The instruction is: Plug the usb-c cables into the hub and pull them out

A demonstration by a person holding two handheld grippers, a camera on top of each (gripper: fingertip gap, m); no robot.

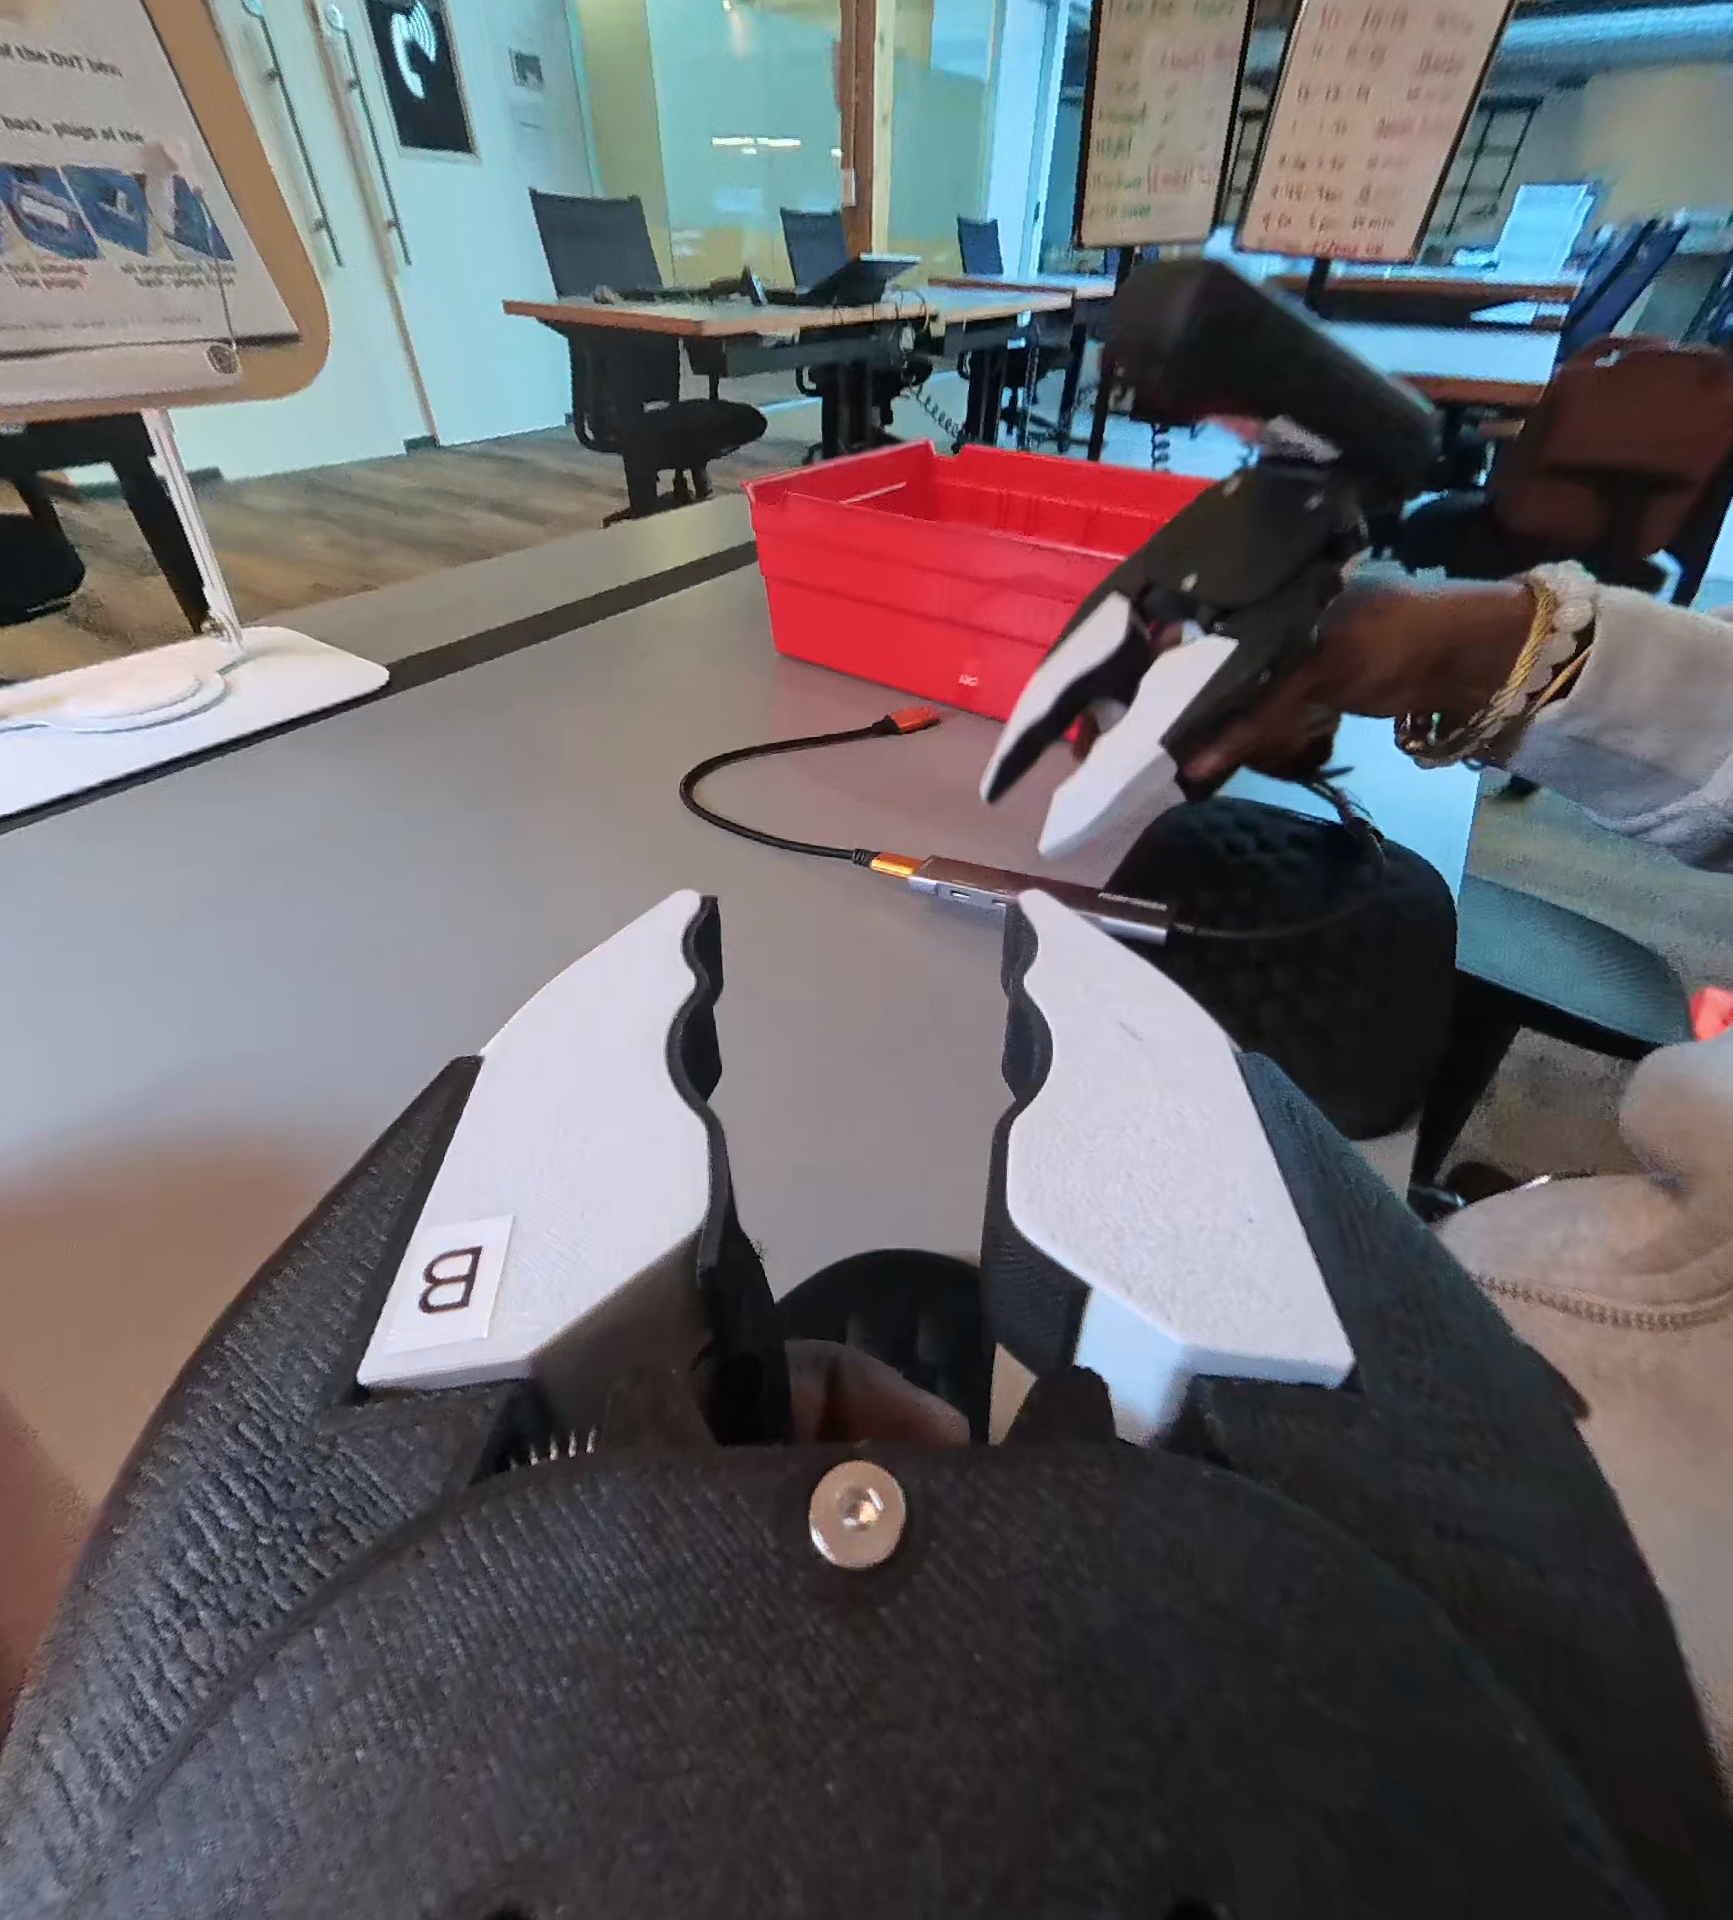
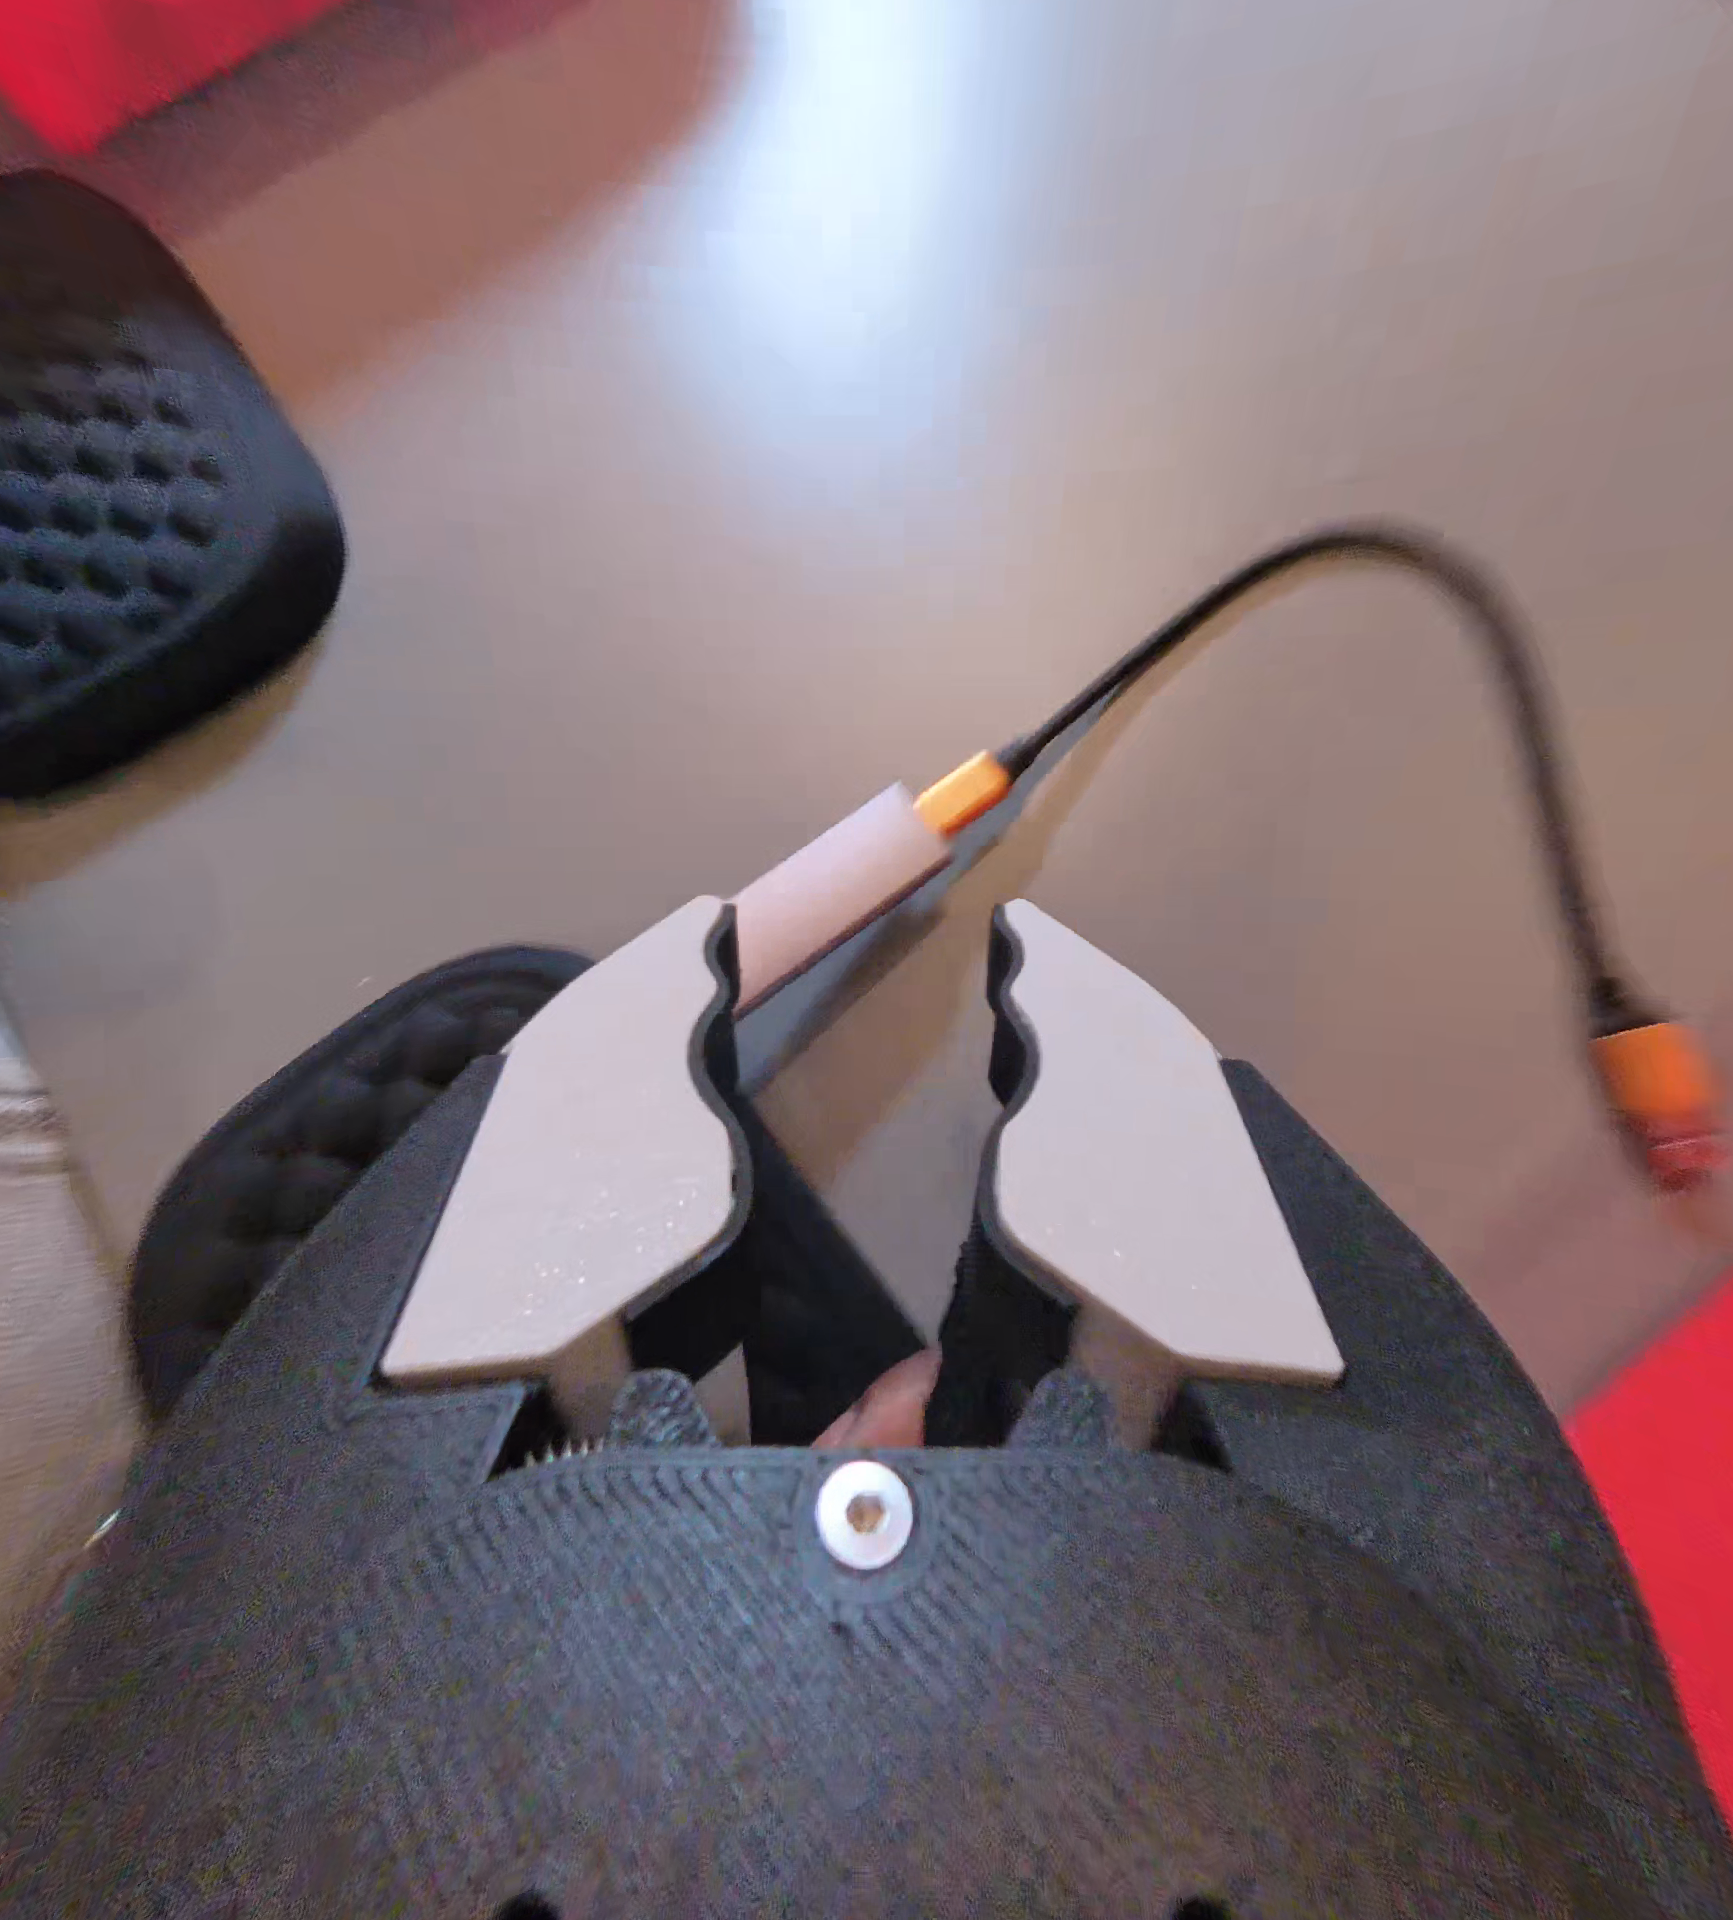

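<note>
A grey metal hub (image 1: pixel 987 886) lies on the grey table (image 1: pixel 322 935) near its right edge. A short black usb-c cable (image 1: pixel 737 816) with orange plugs is plugged into the hub's left end (image 1: pixel 891 864); its other plug (image 1: pixel 906 719) lies free by the red bin. My left gripper (image 1: pixel 860 914) is open and empty, just short of the hub. My right gripper (image 1: pixel 1033 816) hovers open just above the hub. In the right wrist view the right gripper (image 2: pixel 862 920) is open, the hub (image 2: pixel 836 899) lies just ahead of its left finger, and the cable (image 2: pixel 1464 603) arcs right to its free plug (image 2: pixel 1657 1081).
A red plastic bin (image 1: pixel 945 582) stands behind the cable. A white stand with an instruction sheet (image 1: pixel 72 208) is at the far left. A black mesh stool (image 1: pixel 1288 935) sits beyond the table's right edge. A person's sleeve (image 1: pixel 1672 727) holds the right gripper. The left gripper's tips are roughly 20 cm from the right gripper's.
</note>
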